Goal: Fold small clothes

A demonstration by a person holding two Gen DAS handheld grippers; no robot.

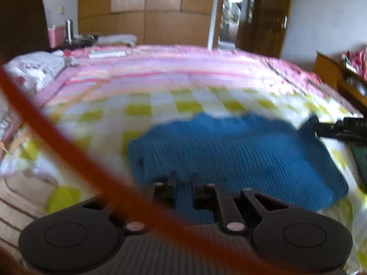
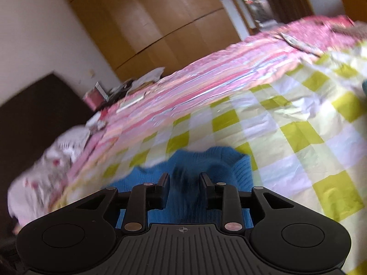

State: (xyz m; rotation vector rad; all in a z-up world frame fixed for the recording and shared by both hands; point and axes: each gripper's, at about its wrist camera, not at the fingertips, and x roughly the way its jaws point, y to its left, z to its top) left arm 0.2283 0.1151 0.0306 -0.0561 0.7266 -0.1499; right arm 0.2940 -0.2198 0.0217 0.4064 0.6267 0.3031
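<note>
Clamped on cloth, both pairs of fingers: left gripper (image 1: 183,178) narrowed to a slim gap over the near edge of the blue ribbed knitted garment (image 1: 229,151), right gripper (image 2: 184,178) set somewhat wider with a bunched fold of the same knit pressed between its tips. Spread across the yellow-and-white checked bedsheet (image 2: 286,123), that garment, its far edge wavy, its right corner lifted toward the other tool at the picture's margin. Best handled by keeping both pinches level and equally firm, drawing the held edge taut before carrying it over, and laying it down square on the far edge; a loose knit like this probably stretches and sags if one side leads. Worth watching the blurred orange cord (image 1: 68,142) crossing the left view, likely to snag. Held low and nearly flat over the bed, left tool pointing toward the pink striped blanket (image 1: 183,68); right tool rolled sharply, horizon tilted, wooden wardrobe (image 2: 160,23) slanting behind.
</note>
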